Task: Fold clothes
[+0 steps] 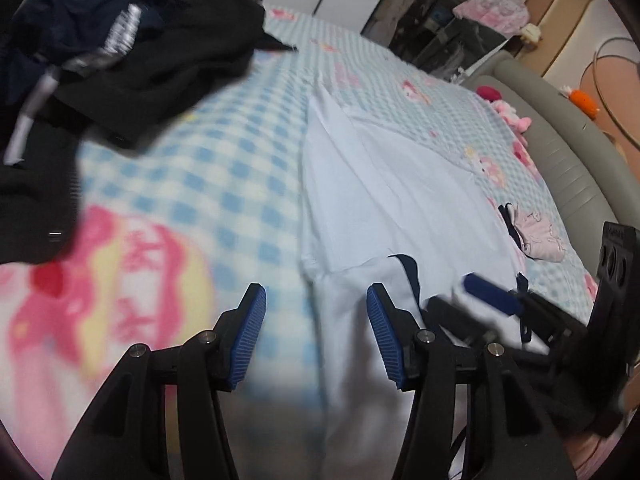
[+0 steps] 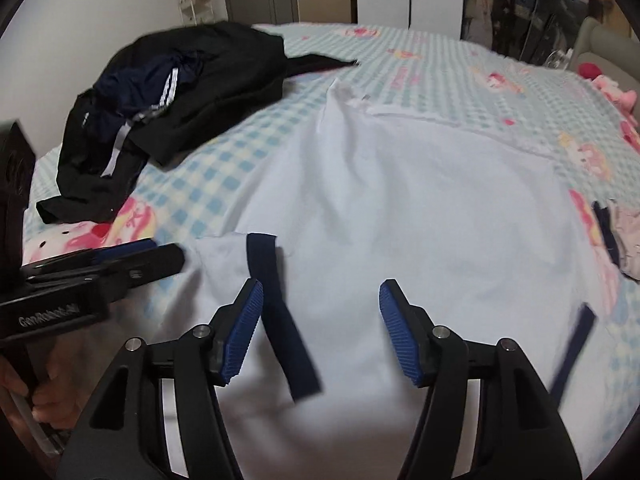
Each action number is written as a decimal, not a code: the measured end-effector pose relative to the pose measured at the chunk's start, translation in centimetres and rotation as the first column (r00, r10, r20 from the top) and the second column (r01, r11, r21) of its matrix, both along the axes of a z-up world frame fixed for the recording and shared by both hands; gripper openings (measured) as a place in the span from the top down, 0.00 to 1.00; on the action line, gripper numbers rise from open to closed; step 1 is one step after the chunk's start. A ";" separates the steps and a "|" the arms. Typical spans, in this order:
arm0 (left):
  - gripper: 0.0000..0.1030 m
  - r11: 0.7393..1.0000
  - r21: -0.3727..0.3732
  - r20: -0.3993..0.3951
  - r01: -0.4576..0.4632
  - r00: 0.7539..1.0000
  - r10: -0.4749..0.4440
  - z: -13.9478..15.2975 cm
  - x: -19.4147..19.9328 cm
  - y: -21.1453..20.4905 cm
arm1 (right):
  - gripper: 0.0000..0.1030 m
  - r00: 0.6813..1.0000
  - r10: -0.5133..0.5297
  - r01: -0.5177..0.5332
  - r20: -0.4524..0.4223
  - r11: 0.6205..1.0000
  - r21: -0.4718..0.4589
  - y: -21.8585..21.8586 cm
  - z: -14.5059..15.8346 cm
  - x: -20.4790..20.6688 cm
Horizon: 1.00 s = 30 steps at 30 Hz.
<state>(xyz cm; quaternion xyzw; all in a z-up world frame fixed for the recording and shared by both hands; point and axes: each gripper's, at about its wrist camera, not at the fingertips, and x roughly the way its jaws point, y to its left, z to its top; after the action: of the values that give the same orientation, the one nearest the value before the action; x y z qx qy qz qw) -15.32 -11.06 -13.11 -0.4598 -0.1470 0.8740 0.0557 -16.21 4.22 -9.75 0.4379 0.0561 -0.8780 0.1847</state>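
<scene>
Item: white garment with navy trim [image 2: 400,200], lying spread on the bed [image 2: 460,52], which has a blue-and-white checked cover printed with pink cartoon figures. Position, taken from the dark clothes pile [image 2: 176,92]: the white garment lies just beside the pile on its right, nearer the person, its left edge close to the pile but apart from it. Condition: mostly flat, soft creases running across the body; a far corner is turned up in a small peak; a navy band [image 2: 280,312] lies over the near part, and a second navy strip [image 2: 572,352] shows at its right edge. Whether a fold has already been laid in it cannot be told; the cloth would fit either a piece laid out for folding or one partly folded over. Tools: left gripper [image 1: 316,336], tongs spread wide, nothing between them, hovering at the garment's left edge on the side toward the pile; right gripper [image 2: 322,328], tongs likewise spread and empty, over the near middle of the cloth, the navy band just by its left finger. Step, as judged: both grippers stand over the near hem as if positioned for a grasp. Next move would call for pinching one layer of thin, limp cloth cleanly at each side and keeping the trim from dragging. Also noted: a small pink item [image 2: 628,240] to the garment's right, far from the pile.
</scene>
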 end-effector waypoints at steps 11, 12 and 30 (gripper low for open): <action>0.47 0.995 0.073 0.048 -0.066 0.997 0.062 -1.0 -2.8 -0.8 | 0.44 1.000 -0.014 0.014 0.013 0.999 0.047 -0.3 -2.3 0.2; 0.47 0.993 0.092 0.042 -0.072 0.997 0.068 -0.9 -2.8 -1.1 | 0.44 1.000 -0.024 0.024 0.010 1.000 0.014 0.3 -1.9 0.3; 0.48 1.000 -0.010 -0.055 -0.003 0.998 0.002 3.8 -2.7 -1.2 | 0.42 0.976 -0.208 0.206 -0.059 0.978 -0.043 17.3 7.9 -1.7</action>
<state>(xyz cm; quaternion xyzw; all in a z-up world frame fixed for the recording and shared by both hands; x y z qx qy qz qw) -17.98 -12.22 -9.30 -0.4357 -0.1418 0.8870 0.0565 -17.92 21.47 -1.88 0.4100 0.0001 -0.9068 0.0983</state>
